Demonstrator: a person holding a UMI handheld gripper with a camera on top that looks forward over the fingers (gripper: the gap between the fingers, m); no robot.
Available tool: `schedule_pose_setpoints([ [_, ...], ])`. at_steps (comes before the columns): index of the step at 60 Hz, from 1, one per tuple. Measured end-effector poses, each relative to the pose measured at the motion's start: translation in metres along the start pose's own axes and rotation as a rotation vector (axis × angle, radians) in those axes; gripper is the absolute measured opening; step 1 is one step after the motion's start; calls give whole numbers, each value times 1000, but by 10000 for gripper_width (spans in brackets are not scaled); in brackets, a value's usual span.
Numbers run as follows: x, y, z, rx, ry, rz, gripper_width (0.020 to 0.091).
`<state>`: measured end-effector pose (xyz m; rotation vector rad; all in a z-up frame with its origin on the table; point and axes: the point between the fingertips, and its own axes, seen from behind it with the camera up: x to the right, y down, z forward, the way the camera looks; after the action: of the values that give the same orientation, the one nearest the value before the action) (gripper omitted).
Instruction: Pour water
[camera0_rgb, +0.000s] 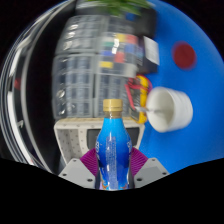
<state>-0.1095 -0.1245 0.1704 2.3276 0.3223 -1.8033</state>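
A blue plastic bottle (113, 145) with a tan cap (112, 104) stands upright between my fingers, lifted clear of the surface below. My gripper (112, 163) is shut on its body, both purple pads (88, 160) pressing its sides. Beyond the bottle and to its right a white cup (166, 107) lies on the blue surface (185, 90), its opening turned toward me.
A clear plastic drawer cabinet (95, 60) with coloured items inside stands behind the bottle. A red round mark (184, 55) shows on the blue surface past the cup. A small orange-and-blue object (140, 95) sits just left of the cup. Greenery (125, 8) shows above the cabinet.
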Motion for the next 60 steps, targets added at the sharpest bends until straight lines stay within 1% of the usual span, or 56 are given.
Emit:
schedule_pose_setpoints([
  [4, -23, -19, -8, 29, -17, -220, 387],
  [9, -48, -48, -17, 84, -52, -483, 389],
  [10, -56, -52, -22, 81, -39, -532, 388],
  [14, -72, -73, -29, 116, -42, -716, 388],
  [20, -84, -112, -43, 191, -17, -957, 388],
  [21, -80, -120, -41, 226, -32, -991, 388],
  [27, -78, -162, -53, 270, 41, -1145, 388],
  [32, -58, -198, -57, 329, 97, -1237, 386],
  [35, -45, -215, -60, 349, 135, -1269, 385],
  [41, -16, -245, -60, 372, 201, -1315, 387],
  [47, 20, -264, -51, 350, 247, -1346, 386],
  [57, 67, -276, -41, 337, 290, -1403, 384],
  [58, 72, -277, -41, 336, 294, -1408, 406],
  [60, 83, -277, -41, 328, 304, -1411, 412],
])
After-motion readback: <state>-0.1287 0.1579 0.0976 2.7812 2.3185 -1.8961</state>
